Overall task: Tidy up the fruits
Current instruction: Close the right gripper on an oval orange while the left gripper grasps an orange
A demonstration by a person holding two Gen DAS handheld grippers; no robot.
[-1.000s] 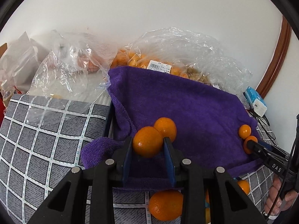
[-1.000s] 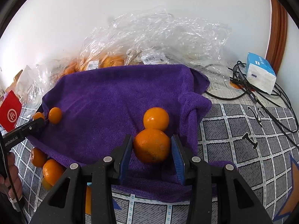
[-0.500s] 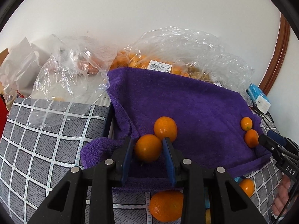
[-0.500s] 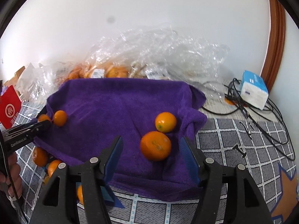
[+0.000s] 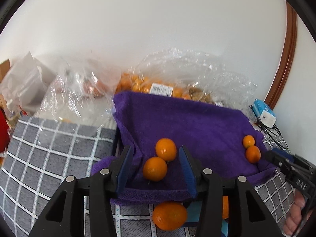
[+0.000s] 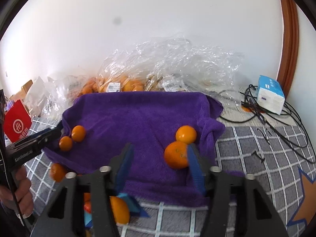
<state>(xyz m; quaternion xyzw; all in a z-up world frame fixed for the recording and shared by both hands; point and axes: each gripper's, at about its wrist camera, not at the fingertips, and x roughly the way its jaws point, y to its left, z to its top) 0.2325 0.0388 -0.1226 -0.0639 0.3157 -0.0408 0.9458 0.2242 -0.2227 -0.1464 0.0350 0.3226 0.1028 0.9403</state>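
Observation:
A purple towel (image 5: 193, 126) lies spread on the grey checked cloth. My left gripper (image 5: 155, 165) is open; a small orange (image 5: 155, 168) lies on the towel between its jaws, touching a second one (image 5: 165, 149) behind it. My right gripper (image 6: 160, 162) is open; a larger orange (image 6: 175, 155) rests on the towel (image 6: 138, 116) by its right finger, with another orange (image 6: 186, 134) behind. Each pair also shows in the other view, the left pair (image 6: 72, 137) and the right pair (image 5: 250, 148). More oranges lie off the towel's front edge (image 5: 169, 215) (image 6: 57, 171).
Clear plastic bags of oranges (image 5: 158, 85) (image 6: 126, 83) are heaped against the white wall behind the towel. A blue-and-white tissue pack (image 6: 271, 94) and black cables (image 6: 276, 122) lie at the right. A red packet (image 6: 16, 126) stands at the left.
Both grippers opened and let go of their oranges onto the towel, the right first, then the left. Both have pulled back and risen a little.

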